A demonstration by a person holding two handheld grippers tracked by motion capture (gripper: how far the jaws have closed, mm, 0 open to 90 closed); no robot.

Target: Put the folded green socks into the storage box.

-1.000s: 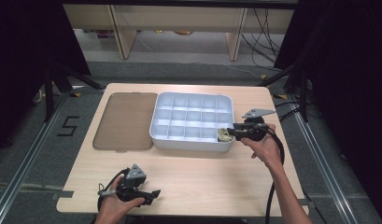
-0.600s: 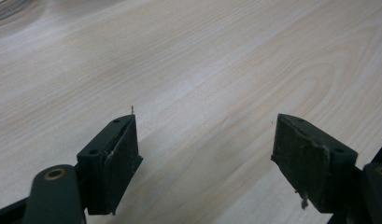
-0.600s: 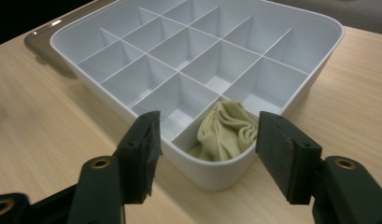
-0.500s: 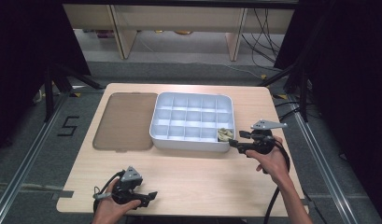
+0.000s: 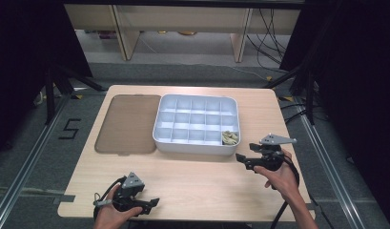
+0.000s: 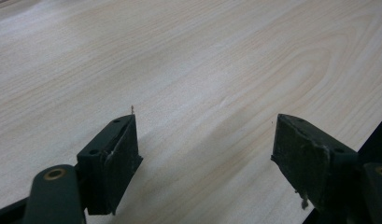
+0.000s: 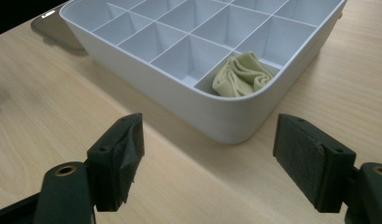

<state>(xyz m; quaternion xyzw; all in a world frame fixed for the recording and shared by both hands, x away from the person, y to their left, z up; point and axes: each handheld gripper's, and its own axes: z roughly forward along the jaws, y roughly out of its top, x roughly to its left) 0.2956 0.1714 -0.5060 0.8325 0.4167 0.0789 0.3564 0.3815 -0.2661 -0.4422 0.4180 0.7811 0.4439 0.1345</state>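
**Observer:** Where is the cloth?

**Operator:** The folded green cloth (image 7: 241, 76) sits in the near right corner compartment of the white divided tray (image 5: 190, 145), crumpled below the rim. I judge it is placed and I'm done with it: my right tongs (image 5: 244, 160) are just outside that corner, jaws spread wide with nothing between them, having just been opening.

**Observer:** And the other hand?

**Operator:** The left tongs (image 5: 152, 204) rest low at the near edge of the table (image 5: 202, 186), well apart from the tray, jaws spread over bare wood. I keep them parked there so they stay out of the right hand's way.

**Observer:** Anything in the way?

**Operator:** The tray's other compartments look empty. Its brown translucent lid (image 5: 128, 124) lies flat just beside the tray's left wall, so closing would mean reaching across. Nothing lies between my right tongs and the tray.
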